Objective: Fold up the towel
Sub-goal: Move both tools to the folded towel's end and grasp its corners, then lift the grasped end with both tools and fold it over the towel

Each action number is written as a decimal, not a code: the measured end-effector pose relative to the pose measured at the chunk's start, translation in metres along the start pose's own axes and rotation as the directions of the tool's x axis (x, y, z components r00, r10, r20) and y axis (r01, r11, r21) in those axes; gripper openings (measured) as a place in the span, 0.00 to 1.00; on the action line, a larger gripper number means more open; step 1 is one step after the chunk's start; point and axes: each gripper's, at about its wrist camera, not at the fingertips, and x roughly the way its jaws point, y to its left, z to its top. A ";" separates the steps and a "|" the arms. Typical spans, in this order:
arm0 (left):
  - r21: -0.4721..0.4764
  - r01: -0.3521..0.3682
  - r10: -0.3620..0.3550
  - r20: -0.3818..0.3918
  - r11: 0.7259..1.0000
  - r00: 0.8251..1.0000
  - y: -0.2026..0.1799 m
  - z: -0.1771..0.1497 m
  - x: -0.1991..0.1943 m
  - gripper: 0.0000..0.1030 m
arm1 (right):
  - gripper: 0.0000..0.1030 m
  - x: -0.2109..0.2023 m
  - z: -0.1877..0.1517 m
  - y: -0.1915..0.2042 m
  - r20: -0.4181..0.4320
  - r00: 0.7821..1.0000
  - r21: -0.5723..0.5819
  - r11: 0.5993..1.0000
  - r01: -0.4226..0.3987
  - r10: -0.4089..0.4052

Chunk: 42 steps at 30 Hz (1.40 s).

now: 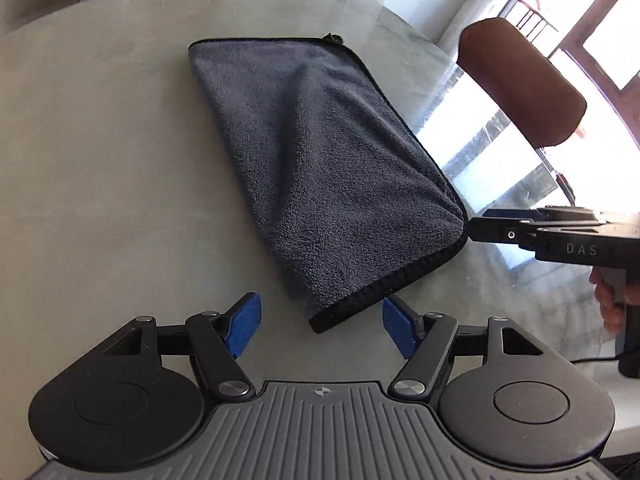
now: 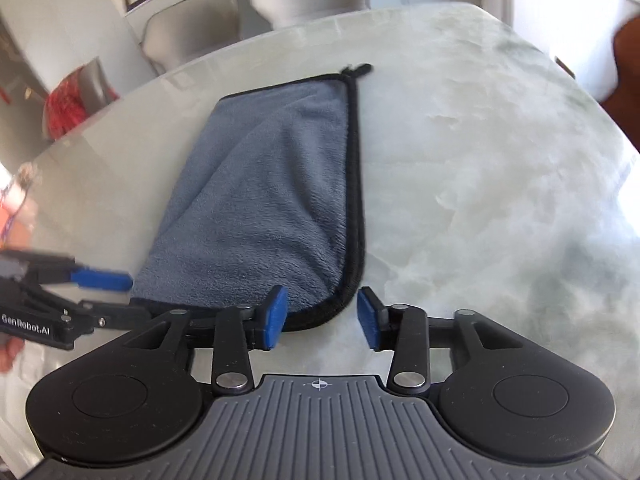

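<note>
A: Which step is judged to be in hand?

B: A fold looks just laid. The grey towel (image 1: 320, 168) is seen lying doubled on the pale table (image 1: 100, 160), its black-bound edges stacked along one long side. The left gripper (image 1: 322, 326) is held wide apart in front of the near corner, nothing between its blue pads (image 1: 246, 324). The right gripper (image 2: 322, 316) is parted more narrowly at the other near corner; the hem lies between the fingers, but no pressing can be made out, so a release is judged.

A: How is the towel oriented?

B: Its long axis runs away from both grippers, the short hem nearest, the far corner with its loop tag (image 2: 358, 69) pointing toward the chairs.

A: What is called for next?

B: Probably the near short hem must be pinched at both corners and carried over to the far end, halving the length, with the bound edges kept aligned
</note>
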 end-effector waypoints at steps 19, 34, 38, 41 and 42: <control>-0.264 0.016 -0.029 -0.048 0.965 0.998 0.003 0.014 0.008 0.21 | 0.44 -0.003 -0.003 0.008 0.038 0.996 -0.027 0.996 -0.082 0.083; -0.262 0.045 -0.063 -0.061 0.964 0.996 0.000 0.031 -0.001 0.17 | 0.52 0.022 -0.037 0.104 0.088 0.983 -0.619 0.782 -0.076 0.164; -0.224 0.030 -0.039 -0.038 0.974 0.999 -0.001 0.035 -0.011 0.33 | 0.33 0.034 -0.036 0.106 0.097 0.991 -0.649 0.761 -0.006 0.090; -0.171 0.025 -0.024 0.010 0.985 1.000 0.002 0.035 -0.024 0.60 | 0.12 0.033 -0.023 0.097 0.073 0.991 -0.582 0.812 -0.048 0.111; -0.138 0.030 -0.026 0.031 0.990 0.999 0.002 0.035 -0.030 0.67 | 0.11 0.029 -0.016 0.091 0.065 0.988 -0.545 0.834 -0.082 0.139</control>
